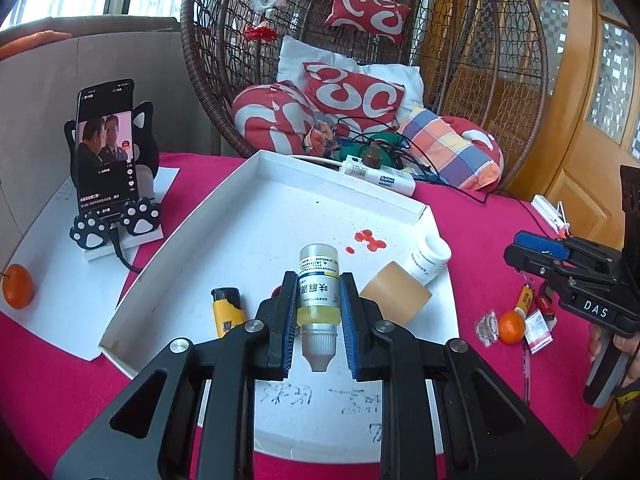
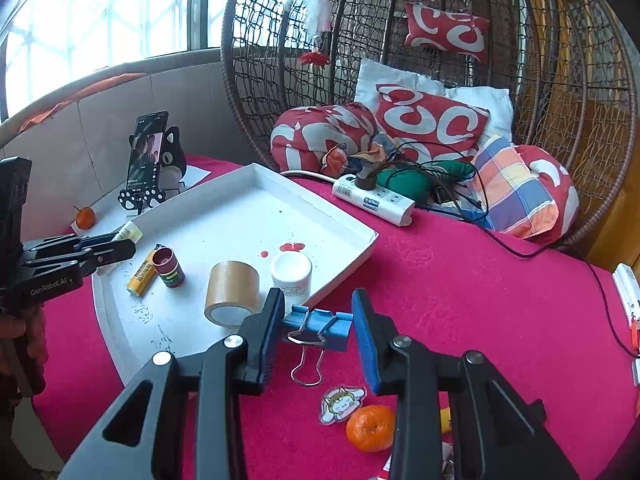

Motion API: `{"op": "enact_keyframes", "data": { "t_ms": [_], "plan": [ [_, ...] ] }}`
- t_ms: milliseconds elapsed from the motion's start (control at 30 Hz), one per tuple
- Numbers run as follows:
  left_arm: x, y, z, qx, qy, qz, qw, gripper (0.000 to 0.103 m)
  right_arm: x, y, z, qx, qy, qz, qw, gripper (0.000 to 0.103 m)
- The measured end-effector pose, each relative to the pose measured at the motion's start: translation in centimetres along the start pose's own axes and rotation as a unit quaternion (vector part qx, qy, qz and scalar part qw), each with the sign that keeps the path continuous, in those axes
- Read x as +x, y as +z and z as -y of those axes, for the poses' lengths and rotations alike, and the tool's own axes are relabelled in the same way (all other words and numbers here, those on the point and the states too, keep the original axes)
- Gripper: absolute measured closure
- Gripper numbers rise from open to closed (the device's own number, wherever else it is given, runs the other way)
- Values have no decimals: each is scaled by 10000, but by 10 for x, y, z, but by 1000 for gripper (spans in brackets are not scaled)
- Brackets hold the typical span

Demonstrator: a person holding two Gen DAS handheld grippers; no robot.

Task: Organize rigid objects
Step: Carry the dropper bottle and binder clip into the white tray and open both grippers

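Note:
My left gripper [image 1: 319,280] is shut on a small bottle of yellow liquid [image 1: 318,280], white cap toward the camera, held over the white tray [image 1: 256,184]. In the tray lie a yellow lighter [image 1: 227,310], a brown tape roll [image 1: 394,294] and a white jar [image 1: 428,260]. In the right wrist view my right gripper [image 2: 318,308] is shut on a blue binder clip [image 2: 320,322] just off the tray's near right edge [image 2: 344,268]; the clip's wire handle hangs down. A dark red small bottle [image 2: 168,268] stands beside the lighter [image 2: 142,272]. The left gripper [image 2: 124,246] shows at the left.
On the pink cloth near the right gripper lie a mandarin [image 2: 370,428] and a cartoon sticker [image 2: 342,404]. A power strip [image 2: 374,200] with cables sits behind the tray. A phone on a cat stand [image 1: 106,148] and another mandarin [image 1: 17,286] are at left. A wicker hanging chair [image 1: 460,80] with cushions stands behind.

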State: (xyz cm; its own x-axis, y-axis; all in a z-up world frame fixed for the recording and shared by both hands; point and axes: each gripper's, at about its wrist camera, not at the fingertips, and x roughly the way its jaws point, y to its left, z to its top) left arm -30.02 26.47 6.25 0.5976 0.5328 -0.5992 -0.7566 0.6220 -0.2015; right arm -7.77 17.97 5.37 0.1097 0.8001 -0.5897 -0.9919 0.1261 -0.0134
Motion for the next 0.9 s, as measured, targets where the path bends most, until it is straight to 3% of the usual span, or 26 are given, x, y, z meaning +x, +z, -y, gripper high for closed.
{"op": "enact_keyframes", "data": {
  "t_ms": [300, 567, 633, 700, 733, 767, 800, 833, 900],
  "plan": [
    [46, 17, 3, -127, 390, -115, 9991, 83, 54, 28, -34, 63, 518, -126, 9986, 69],
    [62, 8, -3, -304, 521, -315, 9977, 83, 91, 28, -56, 14, 630, -350, 9974, 68],
    [61, 9, -3, -310, 586, -304, 9973, 76, 92, 26, -57, -34, 633, -373, 9973, 65],
    [56, 10, -8, -426, 764, -167, 9960, 43, 86, 26, -55, -42, 463, -252, 9986, 53],
    [52, 10, -13, -554, 833, -81, 9949, 32, 82, 26, -51, 8, 385, -177, 9991, 49],
    [47, 10, -19, -702, 894, -17, 9935, 14, 77, 27, -46, 95, 304, -115, 9994, 33],
    [41, 10, -24, -843, 914, 56, 9922, 2, 72, 29, -40, 197, 260, -66, 9994, 8],
    [34, 9, -27, -950, 910, 145, 9912, 0, 65, 30, -36, 283, 235, -2, 9993, 0],
    [21, 7, -29, -1048, 940, 262, 9897, 0, 49, 31, -31, 314, 1, 172, 9994, 0]
  ]
}}
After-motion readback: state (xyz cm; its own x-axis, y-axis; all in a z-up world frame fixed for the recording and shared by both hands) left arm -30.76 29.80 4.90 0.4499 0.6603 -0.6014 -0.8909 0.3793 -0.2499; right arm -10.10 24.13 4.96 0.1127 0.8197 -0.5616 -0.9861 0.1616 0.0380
